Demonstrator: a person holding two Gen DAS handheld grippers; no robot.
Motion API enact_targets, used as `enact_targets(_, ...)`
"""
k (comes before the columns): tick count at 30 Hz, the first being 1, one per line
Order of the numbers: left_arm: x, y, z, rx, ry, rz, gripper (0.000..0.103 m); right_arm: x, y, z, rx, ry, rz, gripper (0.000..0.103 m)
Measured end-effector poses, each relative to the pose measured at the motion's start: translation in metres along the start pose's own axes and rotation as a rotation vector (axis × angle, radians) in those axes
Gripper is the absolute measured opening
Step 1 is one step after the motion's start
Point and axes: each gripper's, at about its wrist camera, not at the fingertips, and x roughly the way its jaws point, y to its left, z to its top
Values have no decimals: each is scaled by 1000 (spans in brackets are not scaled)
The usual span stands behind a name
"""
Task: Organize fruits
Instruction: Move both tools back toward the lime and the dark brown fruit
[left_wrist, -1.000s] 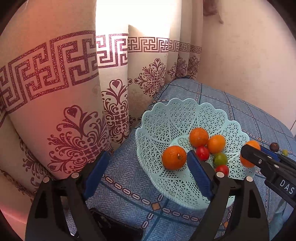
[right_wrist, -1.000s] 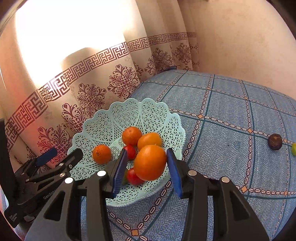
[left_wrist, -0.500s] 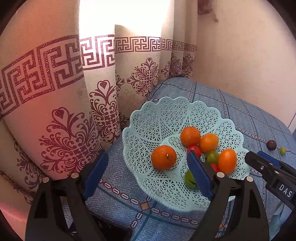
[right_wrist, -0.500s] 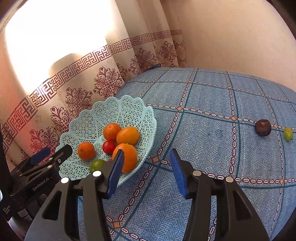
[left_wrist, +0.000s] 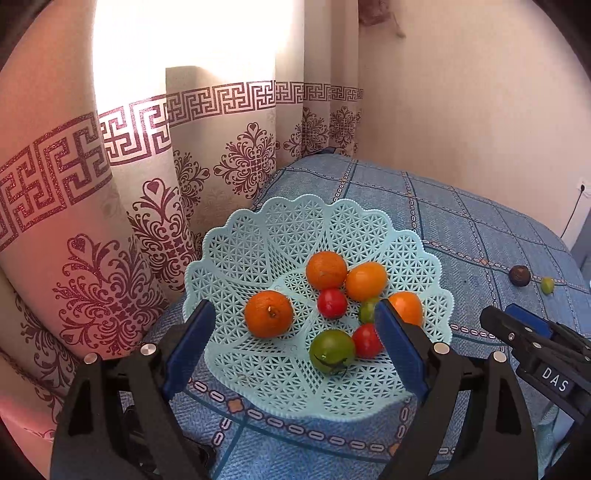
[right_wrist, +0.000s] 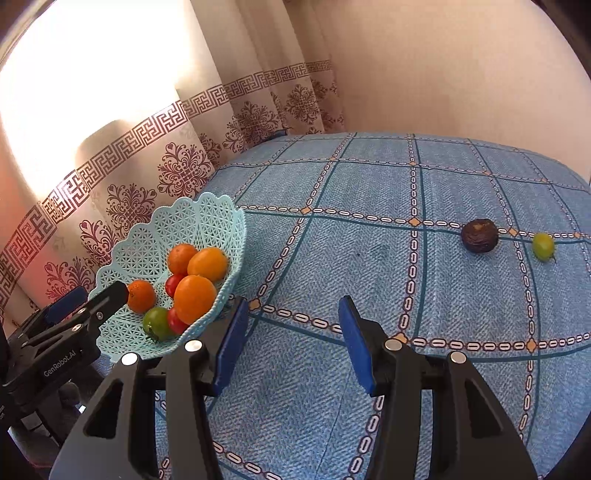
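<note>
The turquoise lattice basket (left_wrist: 424, 254) sits at the curtain-side edge of the blue checked bedcover (right_wrist: 369, 258), and it serves as the gathering place for the fruit: four oranges, two red tomatoes, a large green tomato (left_wrist: 332, 350) and a smaller green fruit lie together in its hollow, where the sloping walls keep round things from rolling off. The orange (right_wrist: 194, 298) nearest the rim rests against the basket wall on the side facing the right gripper (right_wrist: 291, 343), which hovers low over the cover just beside that rim with its blue pads spread wide and nothing between them — it looks free for the next pick. Two fruits are not yet collected: a dark brown wrinkled fruit (right_wrist: 479, 235) and a small green fruit (right_wrist: 543, 246) lie near each other, well apart from the basket, on the far side of the cover. The right gripper points roughly across the open fabric toward them, so reaching for the brown one seems the likely next step. The left gripper (left_wrist: 295, 350) is also spread apart and empty, its fingers framing the near half of the basket — probably held there to steady or watch it rather than to grasp.
</note>
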Motion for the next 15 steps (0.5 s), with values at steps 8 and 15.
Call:
enact_targets(8, -7, -25, 0, 42, -12, -31, 93, -10, -48, -5, 47, -4, -87, 51)
enact_targets(15, -10, -50, 3, 80, -18, -57, 93, -22, -92, -6, 83, -21, -165, 51)
